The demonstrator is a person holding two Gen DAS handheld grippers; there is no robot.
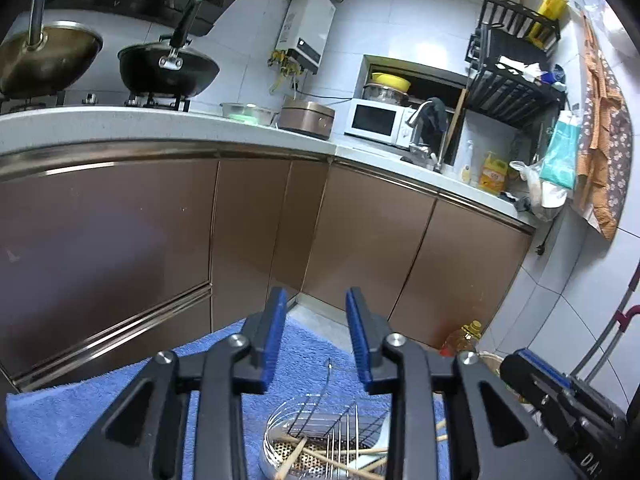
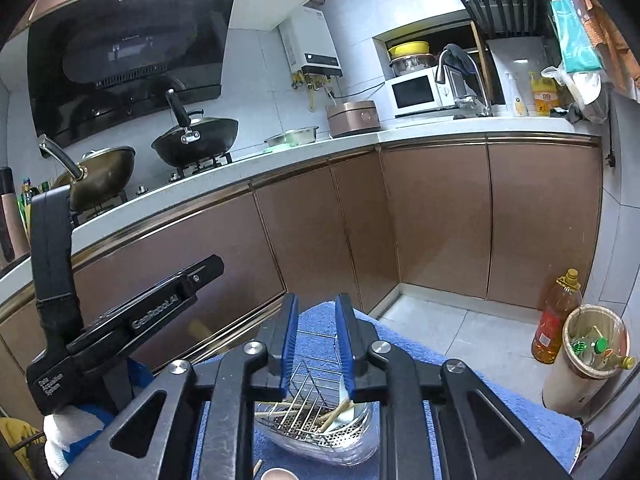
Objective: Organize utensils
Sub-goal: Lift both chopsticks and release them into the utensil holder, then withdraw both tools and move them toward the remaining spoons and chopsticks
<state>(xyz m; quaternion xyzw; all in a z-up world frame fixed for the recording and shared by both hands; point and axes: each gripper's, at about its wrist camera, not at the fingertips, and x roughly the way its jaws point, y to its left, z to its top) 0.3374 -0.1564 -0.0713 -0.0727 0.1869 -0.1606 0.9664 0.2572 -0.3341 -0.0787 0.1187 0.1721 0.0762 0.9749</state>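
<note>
A metal utensil drainer with a wire rack stands on a blue towel, low in both wrist views. Wooden chopsticks lie across its perforated tray. In the right wrist view the drainer also holds chopsticks and a white spoon. My left gripper hovers above and just short of the drainer, open, with nothing between its blue pads. My right gripper hangs over the drainer with a narrow gap and holds nothing. Each gripper's black body shows at the edge of the other's view.
Brown cabinet doors and a white counter with two woks rise beyond the towel. An oil bottle and a lined bin stand on the floor at right. A small cup rim shows near the drainer.
</note>
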